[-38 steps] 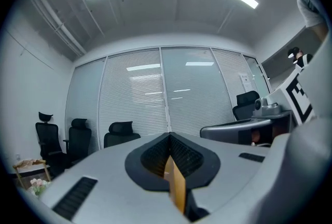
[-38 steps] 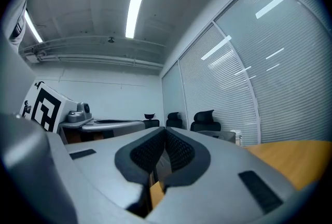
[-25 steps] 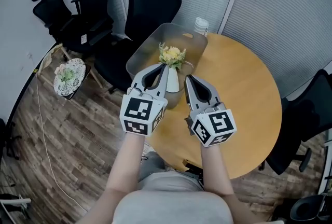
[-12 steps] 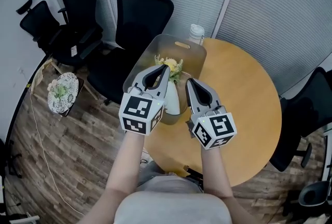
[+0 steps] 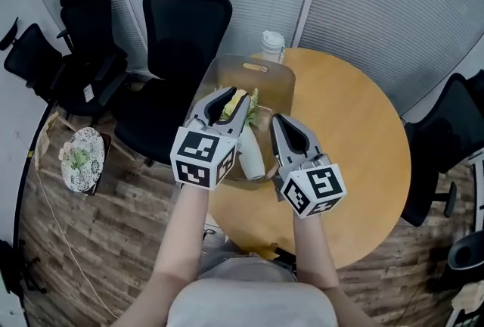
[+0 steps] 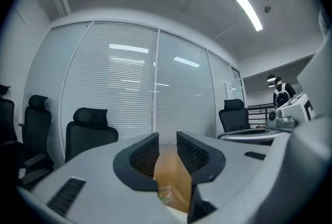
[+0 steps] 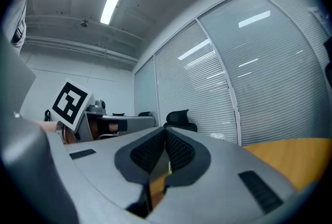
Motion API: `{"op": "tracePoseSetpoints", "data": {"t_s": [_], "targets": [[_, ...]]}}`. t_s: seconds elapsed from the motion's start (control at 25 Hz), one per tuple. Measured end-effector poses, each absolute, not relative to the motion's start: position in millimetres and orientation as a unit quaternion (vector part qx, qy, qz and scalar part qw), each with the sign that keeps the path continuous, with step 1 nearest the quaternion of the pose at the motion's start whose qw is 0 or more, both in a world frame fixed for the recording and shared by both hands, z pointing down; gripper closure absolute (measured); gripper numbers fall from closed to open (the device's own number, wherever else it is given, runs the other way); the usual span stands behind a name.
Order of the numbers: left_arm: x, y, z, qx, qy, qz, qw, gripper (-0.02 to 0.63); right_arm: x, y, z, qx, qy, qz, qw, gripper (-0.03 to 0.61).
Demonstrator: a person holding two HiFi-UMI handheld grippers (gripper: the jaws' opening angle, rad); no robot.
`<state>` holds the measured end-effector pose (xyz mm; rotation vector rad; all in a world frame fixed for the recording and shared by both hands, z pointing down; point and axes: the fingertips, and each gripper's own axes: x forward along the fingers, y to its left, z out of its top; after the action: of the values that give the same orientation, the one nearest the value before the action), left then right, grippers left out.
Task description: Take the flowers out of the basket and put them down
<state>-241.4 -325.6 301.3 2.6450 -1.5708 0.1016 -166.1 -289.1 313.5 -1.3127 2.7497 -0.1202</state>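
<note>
Just eased left gripper (image 5: 234, 98) narrowly apart, nothing between; right gripper (image 5: 277, 119) closed, empty. Widen, clamp tilted flower vase (image 5: 250, 155) inside basket (image 5: 274, 80), lift straight.

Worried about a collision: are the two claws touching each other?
Apart: head view shows the white vase between left claw and right claw. The left jaws have just been opening, empty.

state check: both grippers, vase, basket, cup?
left gripper: open, jaws have just been opening, nothing between them.
right gripper: shut, empty.
vase of flowers: in the basket, tilted, not gripped.
basket: on the table at its edge, holding the vase.
lidded cup: upright, lid on.
</note>
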Motion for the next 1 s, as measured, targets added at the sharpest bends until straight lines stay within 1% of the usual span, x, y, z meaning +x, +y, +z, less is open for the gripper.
{"op": "tracePoseSetpoints", "data": {"t_s": [0.12,0.24,0.44,0.6,0.88,1.0], "targets": [[-238,-333,307,0.873,-0.485,0.029,0.048,0.491,-172,-292,315,-0.438,0.897,-0.040,0.047,0.554],[-237,-344,319,0.875,-0.478,0.044,0.069,0.442,-173,-296,314,-0.448,0.892,-0.037,0.044,0.554],[-236,-356,345,0.880,-0.459,0.069,0.102,0.420,-161,-303,317,-0.471,0.880,-0.036,0.041,0.552],[-237,-365,361,0.874,-0.462,0.076,0.127,0.419,-152,-308,320,-0.480,0.876,-0.035,0.029,0.552],[-233,-376,398,0.859,-0.458,0.096,0.209,0.407,-135,-319,324,-0.488,0.872,-0.037,0.013,0.552],[-234,-383,418,0.849,-0.459,0.123,0.230,0.366,-132,-324,326,-0.485,0.874,-0.039,0.007,0.554]]}}
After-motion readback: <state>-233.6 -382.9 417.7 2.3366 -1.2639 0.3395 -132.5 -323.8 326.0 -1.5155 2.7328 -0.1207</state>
